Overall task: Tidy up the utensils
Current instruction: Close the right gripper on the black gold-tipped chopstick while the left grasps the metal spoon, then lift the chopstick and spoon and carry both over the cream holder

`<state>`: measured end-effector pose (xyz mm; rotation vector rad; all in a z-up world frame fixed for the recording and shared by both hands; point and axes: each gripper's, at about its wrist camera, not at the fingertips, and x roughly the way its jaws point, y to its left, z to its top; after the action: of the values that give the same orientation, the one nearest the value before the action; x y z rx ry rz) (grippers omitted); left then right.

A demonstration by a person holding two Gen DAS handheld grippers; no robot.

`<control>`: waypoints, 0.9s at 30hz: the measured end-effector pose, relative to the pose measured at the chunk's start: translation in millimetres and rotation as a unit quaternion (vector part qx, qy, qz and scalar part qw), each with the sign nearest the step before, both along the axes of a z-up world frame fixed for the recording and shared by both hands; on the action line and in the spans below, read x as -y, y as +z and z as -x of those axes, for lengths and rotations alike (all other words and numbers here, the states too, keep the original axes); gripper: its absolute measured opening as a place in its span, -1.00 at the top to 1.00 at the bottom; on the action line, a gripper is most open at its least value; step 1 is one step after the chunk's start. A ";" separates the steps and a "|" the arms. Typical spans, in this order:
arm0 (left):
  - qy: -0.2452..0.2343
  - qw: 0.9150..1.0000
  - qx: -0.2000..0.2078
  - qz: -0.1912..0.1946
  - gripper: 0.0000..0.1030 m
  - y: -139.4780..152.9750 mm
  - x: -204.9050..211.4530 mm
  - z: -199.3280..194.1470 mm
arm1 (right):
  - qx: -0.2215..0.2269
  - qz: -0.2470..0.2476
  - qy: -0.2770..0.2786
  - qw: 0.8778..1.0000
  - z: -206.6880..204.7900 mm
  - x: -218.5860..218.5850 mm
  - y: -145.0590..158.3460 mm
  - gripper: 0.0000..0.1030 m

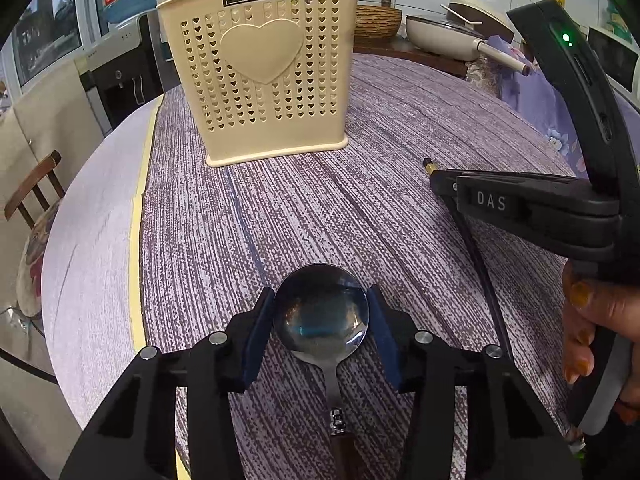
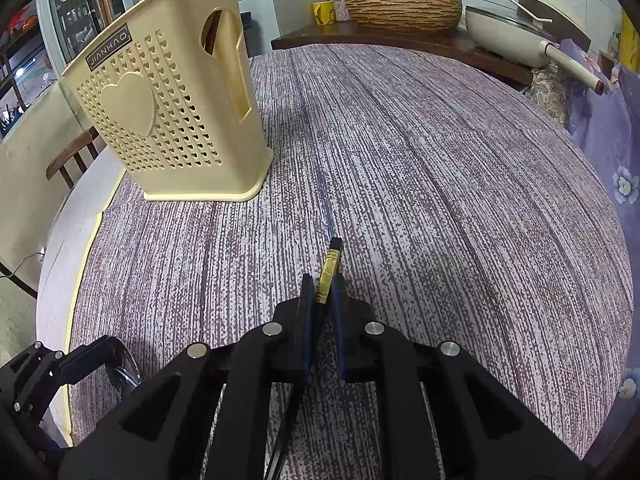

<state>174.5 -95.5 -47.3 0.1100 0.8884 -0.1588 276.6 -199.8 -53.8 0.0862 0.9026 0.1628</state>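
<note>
Spoon (image 1: pixel 320 312) sits bowl-forward between the blue pads of the left gripper (image 1: pixel 320 320), pads touching either side of the bowl, handle running back under the tool; it reads as clamped and lifted slightly off the purple tablecloth (image 1: pixel 360 140), though contact with the cloth cannot be ruled out. Right gripper (image 2: pixel 322 300) is closed narrow on a black chopstick with a gold band (image 2: pixel 329 270), its tip poking out ahead of the fingers. Cream utensil holder (image 1: pixel 260 72) stands upright on the cloth, well ahead of both tools and to the left in the right wrist view; wooden chopsticks already stick up from it. Step in hand, as judged: carry each piece to the holder and drop it in. To do it well: raise the spoon above the rim before travelling, tip it handle-down over an opening, release only once the end is inside; move one tool at a time so they do not cross. The grip on the rounded bowl looks likely to slip, so keep it level. Hidden: holder's inner compartments, the spoon handle's end, and how much of the chopstick's length trails behind the right tool.
</note>
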 end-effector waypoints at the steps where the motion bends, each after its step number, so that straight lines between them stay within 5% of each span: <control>1: 0.000 1.000 0.000 0.002 0.09 0.2 -0.1 -0.1 | 0.000 -0.001 0.000 1.000 0.0 0.6 0.1 0.80; 13: -0.009 0.998 0.021 0.053 0.09 18.7 -10.6 -3.7 | 0.001 -0.043 -0.008 0.999 -2.0 12.2 3.6 0.81; 27: -0.003 0.990 0.107 0.088 0.09 75.8 -28.8 -11.1 | 0.103 -0.124 0.006 0.987 22.8 27.9 79.8 0.84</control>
<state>185.6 -66.7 28.5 -0.0345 0.6565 -0.2262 253.8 -227.7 26.0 0.2901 0.6739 0.2899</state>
